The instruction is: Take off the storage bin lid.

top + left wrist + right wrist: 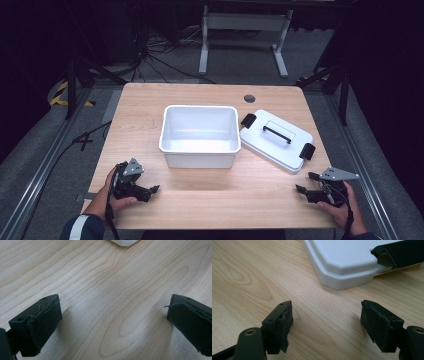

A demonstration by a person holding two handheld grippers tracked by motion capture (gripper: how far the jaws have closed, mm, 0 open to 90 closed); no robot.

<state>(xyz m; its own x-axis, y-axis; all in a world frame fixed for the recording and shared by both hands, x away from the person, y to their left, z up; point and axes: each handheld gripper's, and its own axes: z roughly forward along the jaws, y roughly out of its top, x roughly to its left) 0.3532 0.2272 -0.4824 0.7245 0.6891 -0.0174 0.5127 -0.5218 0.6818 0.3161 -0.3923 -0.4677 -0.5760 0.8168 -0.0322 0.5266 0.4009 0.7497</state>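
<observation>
An empty white tub (199,159) stands in the middle of the wooden table (150,115). Its white lid (276,145), with a black handle (276,133) and black clips at two ends, lies flat to the tub's right. My left gripper (154,190) rests low near the front left edge, open, with bare wood between its jaws (113,317); a corner of the tub (123,242) shows ahead of it. My right gripper (305,181) sits near the front right, open and holding nothing (327,320). It faces the near corner of the lid (342,262) and one black clip (399,252).
A round cable hole (249,98) marks the table's far side. Beyond the table are a white desk frame (245,30), floor cables and dark stands. Bare wood stretches along the front between the two hands.
</observation>
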